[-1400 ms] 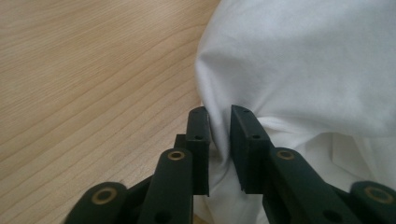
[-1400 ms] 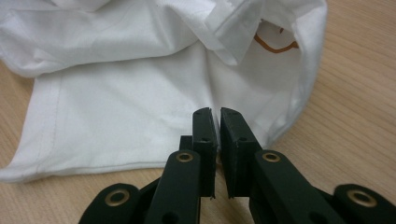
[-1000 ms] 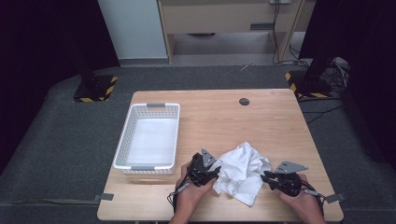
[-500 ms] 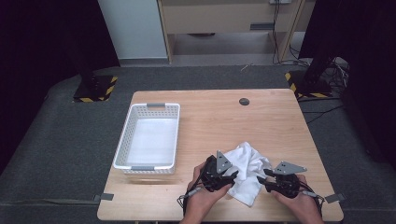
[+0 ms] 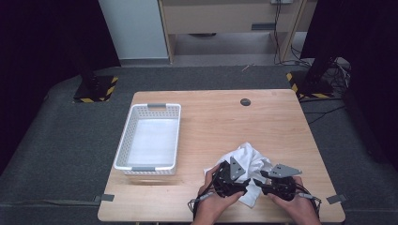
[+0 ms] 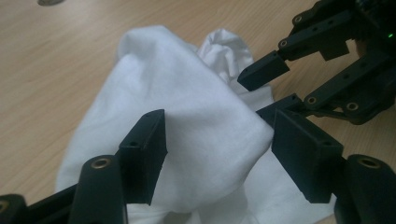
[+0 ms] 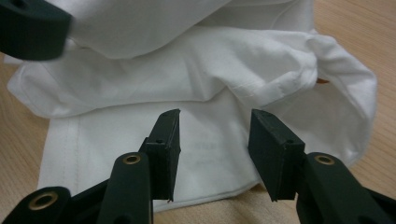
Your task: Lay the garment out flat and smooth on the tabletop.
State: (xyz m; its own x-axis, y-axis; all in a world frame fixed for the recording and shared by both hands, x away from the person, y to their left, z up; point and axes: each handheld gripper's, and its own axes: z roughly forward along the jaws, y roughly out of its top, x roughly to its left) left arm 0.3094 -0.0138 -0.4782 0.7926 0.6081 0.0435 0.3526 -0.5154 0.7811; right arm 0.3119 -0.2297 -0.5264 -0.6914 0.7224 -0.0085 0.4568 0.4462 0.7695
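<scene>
A crumpled white cloth [image 5: 245, 158] lies on the wooden table [image 5: 220, 117] near its front edge. My left gripper [image 5: 244, 183] comes at it from the left. Its jaws have just been opening and stand open in the left gripper view [image 6: 219, 154], with a raised fold of the cloth [image 6: 196, 112] between them. My right gripper [image 5: 262, 182] faces it from the right and shows close by in the left gripper view [image 6: 273, 88]. Its jaws have also just been opening; they stand open [image 7: 212, 149] over the cloth's flat hemmed edge [image 7: 140, 135], gripping nothing.
A white plastic basket [image 5: 123, 143] stands on the left half of the table. A small dark round disc [image 5: 245, 101] is set in the tabletop near the far edge. Beyond the table are a dark floor, stand feet with striped tape and cables.
My left gripper has moved to the right along the cloth's near side, close to the right gripper. The cloth's near left part has bunched up. The right hand has stayed in place.
</scene>
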